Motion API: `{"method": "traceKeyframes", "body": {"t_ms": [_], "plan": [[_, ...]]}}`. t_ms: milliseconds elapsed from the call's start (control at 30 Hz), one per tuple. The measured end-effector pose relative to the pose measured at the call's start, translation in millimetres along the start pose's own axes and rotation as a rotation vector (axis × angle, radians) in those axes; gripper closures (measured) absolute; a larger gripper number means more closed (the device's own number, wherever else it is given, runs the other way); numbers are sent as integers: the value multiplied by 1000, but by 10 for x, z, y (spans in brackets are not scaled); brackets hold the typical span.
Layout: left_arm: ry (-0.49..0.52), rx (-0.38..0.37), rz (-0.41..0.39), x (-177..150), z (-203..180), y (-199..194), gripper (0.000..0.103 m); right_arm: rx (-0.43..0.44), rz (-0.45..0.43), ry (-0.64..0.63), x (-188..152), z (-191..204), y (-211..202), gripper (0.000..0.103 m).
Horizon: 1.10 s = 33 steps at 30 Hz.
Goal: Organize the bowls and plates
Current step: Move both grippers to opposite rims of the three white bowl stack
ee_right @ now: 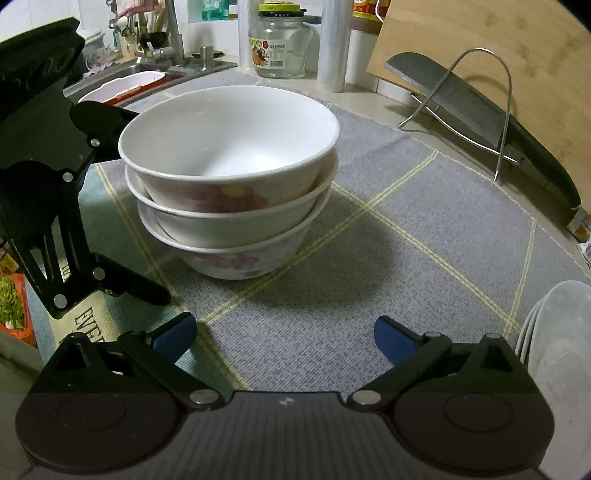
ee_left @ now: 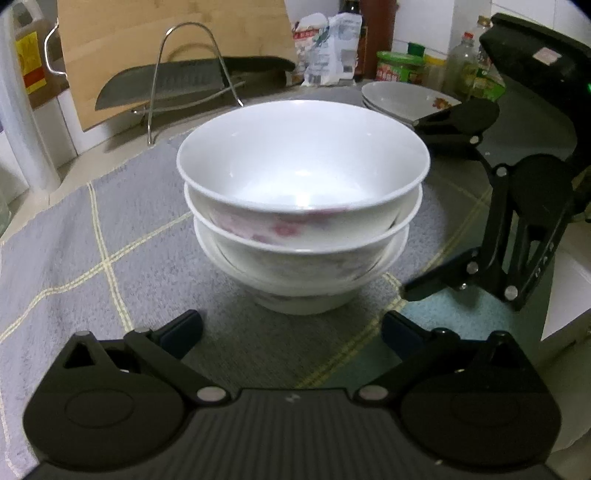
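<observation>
Three white bowls with pink flowers are nested in a stack [ee_left: 303, 206] on a grey checked mat [ee_left: 110, 229]; the stack also shows in the right wrist view [ee_right: 229, 184]. My left gripper [ee_left: 291, 330] is open and empty, just short of the stack's base. My right gripper [ee_right: 285, 338] is open and empty, a little back from the stack; it shows in the left wrist view [ee_left: 413, 206] to the stack's right. The left gripper shows in the right wrist view [ee_right: 122, 199] beside the stack's left. A stack of white plates [ee_left: 406, 99] sits behind right, and shows at the right wrist view's edge [ee_right: 554, 339].
A cleaver [ee_left: 177, 83] rests on a wire rack [ee_left: 184, 66] against a wooden cutting board [ee_left: 166, 33] at the back. Jars, bottles and bags [ee_left: 399, 66] line the wall. A sink with a pink basin [ee_right: 125, 86] and a glass jar [ee_right: 280, 44] stand beyond the mat.
</observation>
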<state>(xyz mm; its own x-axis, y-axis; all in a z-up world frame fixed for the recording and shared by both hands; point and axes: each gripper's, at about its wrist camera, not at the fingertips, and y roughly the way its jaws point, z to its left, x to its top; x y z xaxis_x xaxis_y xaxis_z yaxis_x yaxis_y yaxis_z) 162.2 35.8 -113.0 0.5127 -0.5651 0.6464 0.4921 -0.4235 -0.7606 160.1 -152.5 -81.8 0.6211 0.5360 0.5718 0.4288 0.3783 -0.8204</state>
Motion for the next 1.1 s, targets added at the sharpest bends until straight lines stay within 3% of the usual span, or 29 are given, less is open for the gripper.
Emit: {"method": "traceKeyframes", "body": {"t_ms": [467, 667, 1100], "plan": [[32, -31, -53, -33, 59, 8, 0, -17, -42, 21, -2, -18, 11, 0], [67, -64, -27, 23, 94, 33, 0, -34, -44, 36, 19, -13, 29, 0], [175, -159, -51, 164, 324, -27, 3, 62, -32, -89, 270, 24, 23, 0]]}}
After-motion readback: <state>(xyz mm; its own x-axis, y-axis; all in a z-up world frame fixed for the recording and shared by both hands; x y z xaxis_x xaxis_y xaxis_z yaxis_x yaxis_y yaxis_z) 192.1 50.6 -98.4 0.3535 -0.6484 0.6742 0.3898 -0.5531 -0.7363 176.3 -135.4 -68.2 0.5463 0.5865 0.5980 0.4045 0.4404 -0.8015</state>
